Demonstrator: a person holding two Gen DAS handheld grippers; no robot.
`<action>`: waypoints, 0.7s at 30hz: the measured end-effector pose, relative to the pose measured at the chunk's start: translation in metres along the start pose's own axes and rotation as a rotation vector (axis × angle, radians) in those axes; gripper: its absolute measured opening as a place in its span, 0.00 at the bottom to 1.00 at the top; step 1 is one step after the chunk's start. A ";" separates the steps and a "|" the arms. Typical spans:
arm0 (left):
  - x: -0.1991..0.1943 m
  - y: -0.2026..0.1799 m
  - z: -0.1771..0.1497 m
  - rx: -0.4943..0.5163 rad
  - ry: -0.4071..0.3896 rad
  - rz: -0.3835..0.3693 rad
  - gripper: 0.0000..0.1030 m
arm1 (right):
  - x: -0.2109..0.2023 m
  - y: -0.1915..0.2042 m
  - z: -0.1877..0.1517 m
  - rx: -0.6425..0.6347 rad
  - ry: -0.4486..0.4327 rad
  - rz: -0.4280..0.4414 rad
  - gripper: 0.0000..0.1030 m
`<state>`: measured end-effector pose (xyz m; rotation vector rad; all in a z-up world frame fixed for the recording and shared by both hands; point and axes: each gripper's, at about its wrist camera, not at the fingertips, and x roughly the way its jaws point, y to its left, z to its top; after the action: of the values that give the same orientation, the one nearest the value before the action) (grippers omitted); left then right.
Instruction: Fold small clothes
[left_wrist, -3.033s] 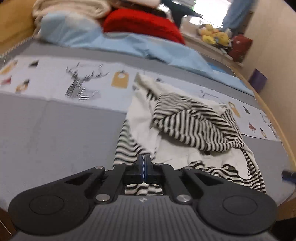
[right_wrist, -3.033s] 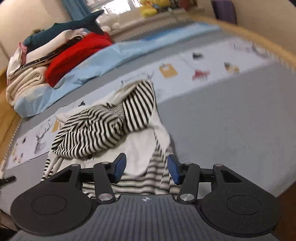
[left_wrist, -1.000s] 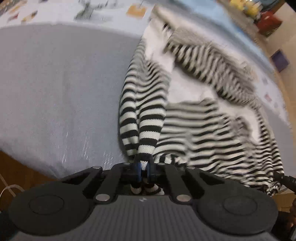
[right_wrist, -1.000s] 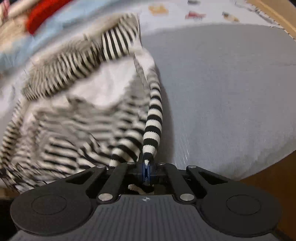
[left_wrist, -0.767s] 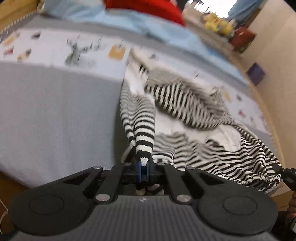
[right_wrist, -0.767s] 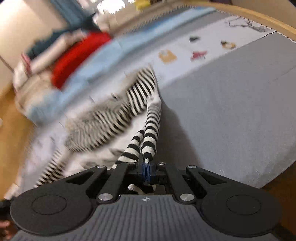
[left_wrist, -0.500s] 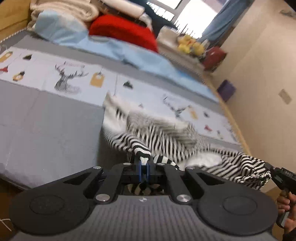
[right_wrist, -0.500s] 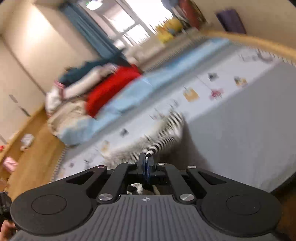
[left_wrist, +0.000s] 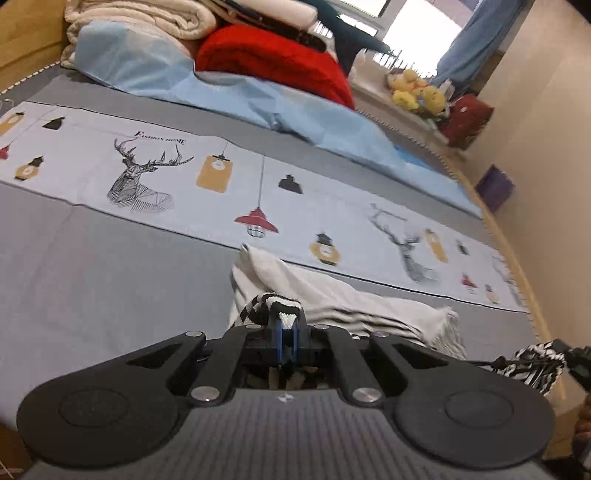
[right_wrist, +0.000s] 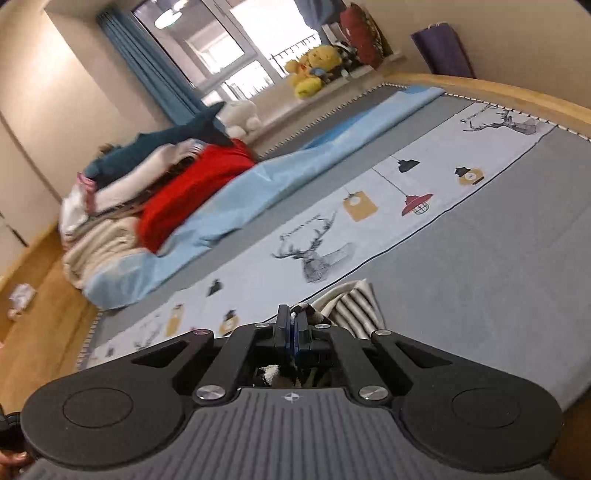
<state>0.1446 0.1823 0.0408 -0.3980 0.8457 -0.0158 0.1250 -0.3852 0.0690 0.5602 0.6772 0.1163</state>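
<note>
Both grippers are clamped on the striped garment (left_wrist: 332, 299), a black-and-white knit with a plain white inner side. It hangs lifted between them over the near grey part of the bedspread (left_wrist: 92, 266).

From the left wrist view, the left gripper (left_wrist: 286, 332) has its blue pads pressed together on a striped cuff, whose white knitted edge pokes up between them. Beyond the cuff the garment spreads toward the printed band of the bedspread, white side up, with faint stripes showing through. This view alone shows the other end of the cloth: near the right edge, a striped bunch is held at the tip of the right gripper (left_wrist: 565, 350), and a bit of a hand (left_wrist: 585, 424) shows below it.

The right wrist view shows the right gripper (right_wrist: 293, 332) closed tight on a small wad of the same cloth, with only a narrow striped fold rising just beyond its fingers. It alone takes in the window (right_wrist: 221, 55), the blue curtain (right_wrist: 147, 74) and the yellow plush toy (right_wrist: 310, 74) on the sill, far beyond the garment. Both views catch the red blanket (left_wrist: 273, 62) and pale blue sheet (left_wrist: 258, 103) across the bedspread.
</note>
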 end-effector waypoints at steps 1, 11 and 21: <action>0.017 0.003 0.006 -0.004 0.008 0.012 0.05 | 0.015 0.000 0.004 0.005 0.012 -0.016 0.01; 0.118 0.025 0.020 -0.093 0.137 0.043 0.16 | 0.172 -0.009 0.007 -0.028 0.171 -0.195 0.02; 0.080 0.032 0.018 -0.141 0.027 -0.043 0.44 | 0.141 -0.018 0.019 0.032 0.038 -0.174 0.38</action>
<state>0.2065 0.2047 -0.0177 -0.5496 0.8678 -0.0007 0.2453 -0.3698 -0.0072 0.5286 0.7629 -0.0466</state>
